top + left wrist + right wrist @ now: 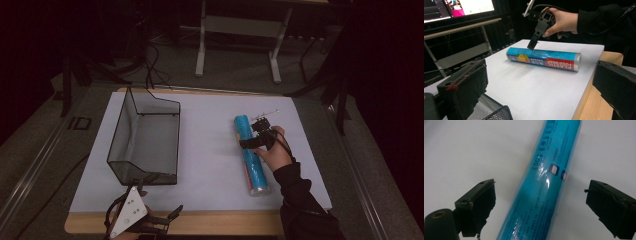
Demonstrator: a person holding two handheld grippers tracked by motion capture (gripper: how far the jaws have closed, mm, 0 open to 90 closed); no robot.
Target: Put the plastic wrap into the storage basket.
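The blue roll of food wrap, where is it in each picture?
High view: the blue roll lies right of centre on the white sheet, under the right gripper.
Left gripper view: it lies across the middle, the right gripper over its left end.
Right gripper view: it runs up the centre between the open jaws.
Shared landmark: the white sheet.

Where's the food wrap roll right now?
In the high view the food wrap roll lies on the white board's right half, right of the wire basket, between the open right tongs.

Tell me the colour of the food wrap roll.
Bright blue roll with a red band near one end; clearest in the left gripper view.
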